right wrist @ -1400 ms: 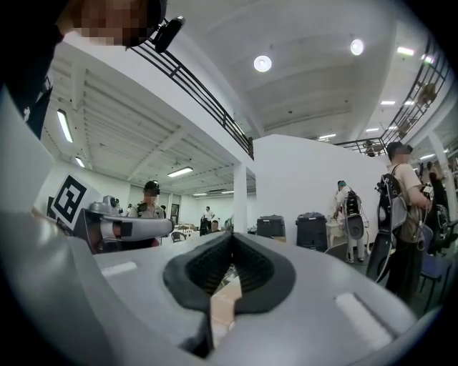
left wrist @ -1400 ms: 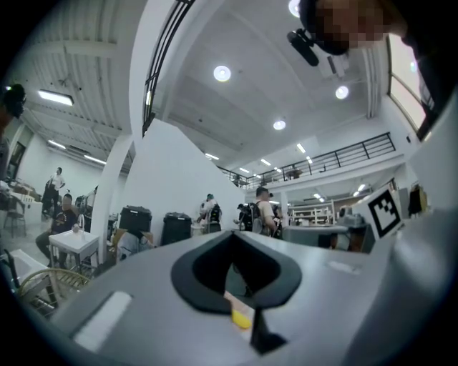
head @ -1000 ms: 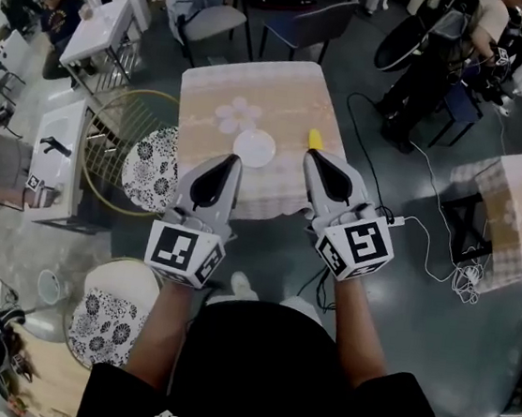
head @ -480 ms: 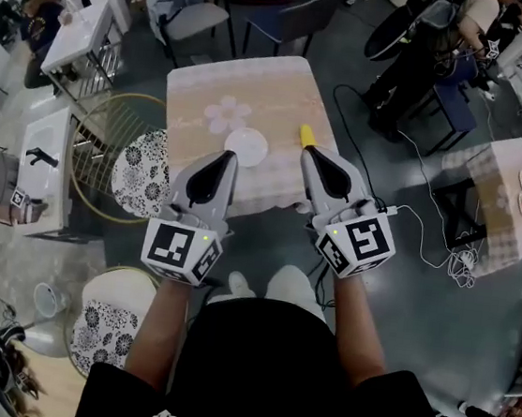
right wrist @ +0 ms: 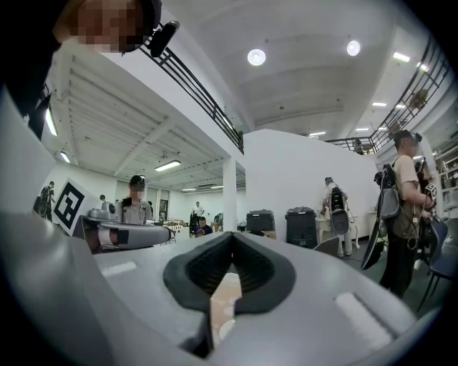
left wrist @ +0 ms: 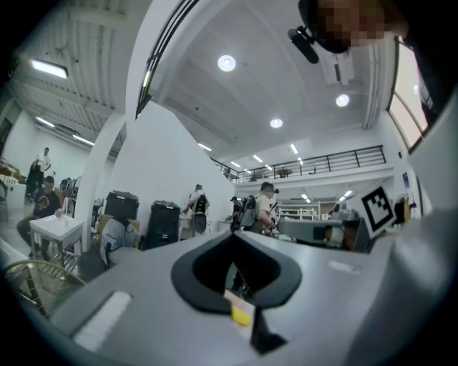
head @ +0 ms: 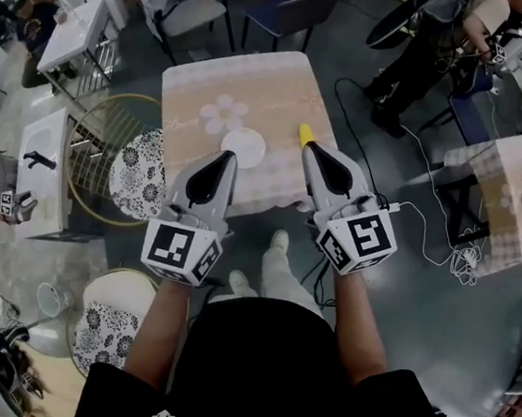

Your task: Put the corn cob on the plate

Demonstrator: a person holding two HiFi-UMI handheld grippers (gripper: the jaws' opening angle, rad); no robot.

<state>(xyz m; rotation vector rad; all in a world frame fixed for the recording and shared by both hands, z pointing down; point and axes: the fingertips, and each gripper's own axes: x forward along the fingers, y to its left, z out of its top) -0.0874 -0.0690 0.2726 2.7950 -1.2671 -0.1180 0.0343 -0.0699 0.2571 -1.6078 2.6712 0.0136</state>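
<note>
The corn cob (head: 304, 134) lay on the table (head: 200, 91), just right of the plate (head: 244, 142), and in the head view sat just beyond the tip of the right gripper (head: 311, 150). That gripper and the left gripper (head: 226, 158) both had their jaws pressed together, holding nothing.

Yellow corn cob (head: 304, 134), partly hidden, near round white plate (head: 244, 142)
</note>
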